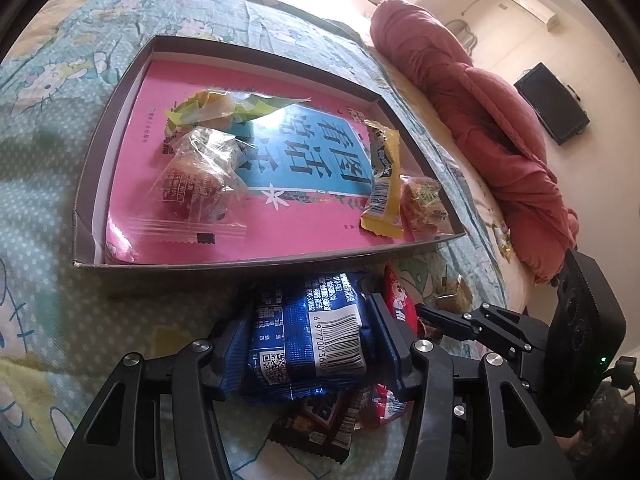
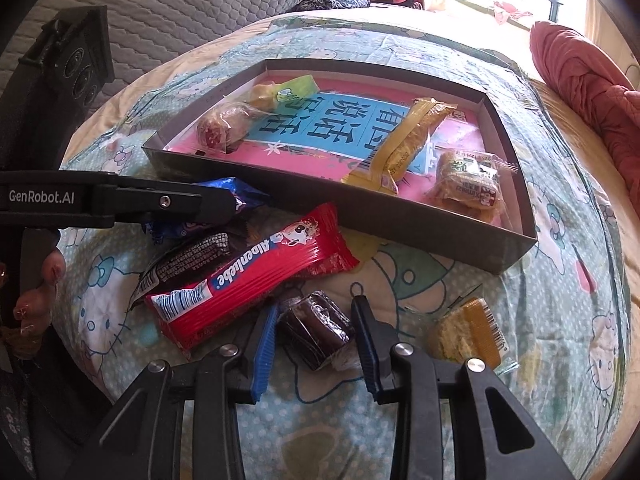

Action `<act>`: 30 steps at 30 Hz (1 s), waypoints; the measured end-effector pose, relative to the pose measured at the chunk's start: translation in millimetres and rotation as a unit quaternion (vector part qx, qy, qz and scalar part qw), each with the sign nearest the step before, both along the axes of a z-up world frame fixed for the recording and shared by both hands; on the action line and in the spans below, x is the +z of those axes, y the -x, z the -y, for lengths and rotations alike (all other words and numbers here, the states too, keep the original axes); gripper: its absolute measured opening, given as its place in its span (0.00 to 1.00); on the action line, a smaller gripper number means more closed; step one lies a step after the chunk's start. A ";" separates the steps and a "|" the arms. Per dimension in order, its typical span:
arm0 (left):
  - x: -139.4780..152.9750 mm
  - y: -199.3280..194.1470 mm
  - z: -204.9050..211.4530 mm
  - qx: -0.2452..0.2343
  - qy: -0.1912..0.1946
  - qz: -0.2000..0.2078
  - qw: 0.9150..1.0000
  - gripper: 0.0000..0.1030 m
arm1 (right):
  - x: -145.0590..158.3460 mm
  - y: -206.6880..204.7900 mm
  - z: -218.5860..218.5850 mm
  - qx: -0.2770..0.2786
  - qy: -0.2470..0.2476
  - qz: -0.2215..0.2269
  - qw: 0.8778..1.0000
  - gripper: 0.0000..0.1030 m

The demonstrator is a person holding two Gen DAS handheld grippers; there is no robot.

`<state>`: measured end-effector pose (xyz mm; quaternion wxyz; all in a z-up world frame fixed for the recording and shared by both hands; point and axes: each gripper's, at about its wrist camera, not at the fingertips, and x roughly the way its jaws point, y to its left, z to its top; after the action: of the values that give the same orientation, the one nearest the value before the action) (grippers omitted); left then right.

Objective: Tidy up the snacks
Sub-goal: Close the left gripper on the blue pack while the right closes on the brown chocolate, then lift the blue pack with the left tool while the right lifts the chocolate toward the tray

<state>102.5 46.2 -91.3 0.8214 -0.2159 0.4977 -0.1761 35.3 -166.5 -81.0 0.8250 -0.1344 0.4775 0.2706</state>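
Observation:
My left gripper [image 1: 308,316] is shut on a blue snack packet [image 1: 320,344] that lies on the bed just in front of the shallow cardboard box [image 1: 240,261]. In the right wrist view one of its fingers [image 2: 192,202] covers that blue packet [image 2: 236,190]. My right gripper [image 2: 316,306] is shut on a small dark brown wrapped snack [image 2: 316,330]. A red Alpenliebe packet [image 2: 256,276] and a dark packet [image 2: 192,256] lie between the two grippers. Inside the box [image 2: 360,216] rest a yellow bar [image 2: 408,144], a clear-wrapped red pastry [image 2: 218,130] and other snacks.
A clear-wrapped yellow cake [image 2: 468,332] lies on the cartoon-print sheet to the right of my right gripper. A red blanket [image 1: 480,120] is bunched along the bed's far edge. A person's fingers [image 2: 44,276] show at the left. A pink book lines the box floor [image 1: 312,216].

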 end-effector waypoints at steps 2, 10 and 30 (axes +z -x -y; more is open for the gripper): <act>1.3 1.3 -1.8 0.003 -0.003 0.000 1.000 0.55 | 1.0 -0.4 1.4 -0.003 -0.002 0.000 1.000 0.36; 9.5 12.8 -10.7 0.014 -0.003 0.003 1.000 0.54 | 6.2 -0.7 6.8 -0.013 -0.010 0.003 1.000 0.36; 44.7 33.5 -32.8 0.055 -0.028 0.062 0.996 0.54 | 37.4 6.6 14.3 -0.028 -0.035 0.045 0.998 0.36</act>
<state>69.0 79.0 -46.6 0.8648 -0.2088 0.4377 -0.1298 28.7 -180.8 -43.6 0.8573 -0.1040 0.4333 0.2576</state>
